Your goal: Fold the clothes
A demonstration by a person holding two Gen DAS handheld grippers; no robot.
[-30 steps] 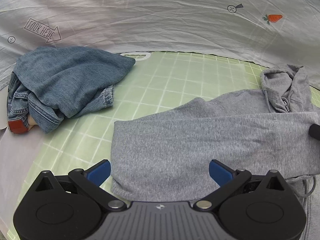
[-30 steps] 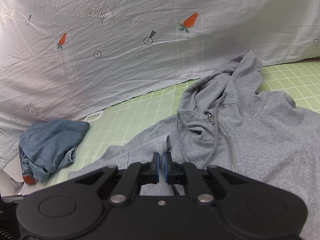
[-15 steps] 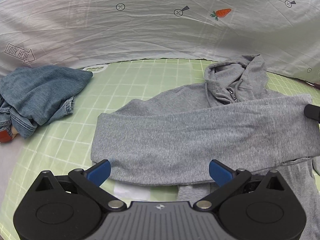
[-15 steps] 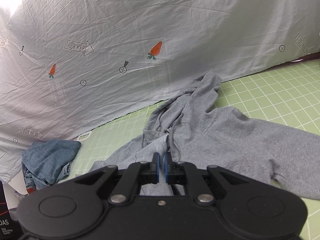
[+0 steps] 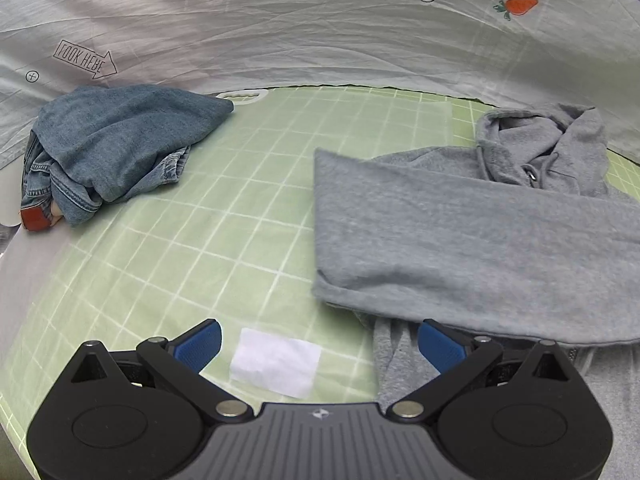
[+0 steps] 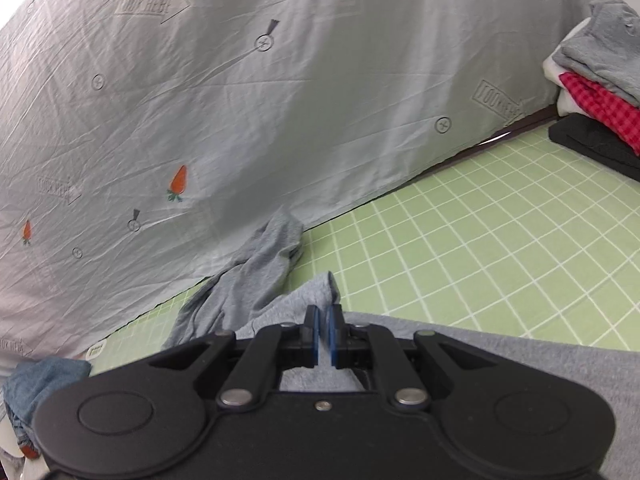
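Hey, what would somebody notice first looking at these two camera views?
A gray zip hoodie lies on the green grid mat, one sleeve folded across its chest. A crumpled pile of blue jeans sits far left, and the right tongs pinch gray fabric.

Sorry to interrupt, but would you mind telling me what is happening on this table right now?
A person with a gripper in each hand is folding a grey hoodie on a green grid mat. The right gripper is shut on a pinch of the hoodie's fabric, with one sleeve laid across the body. The left gripper hangs open over the hoodie's near edge, holding nothing. Crumpled jeans wait at the mat's far left, and folded clothes are stacked at the right.
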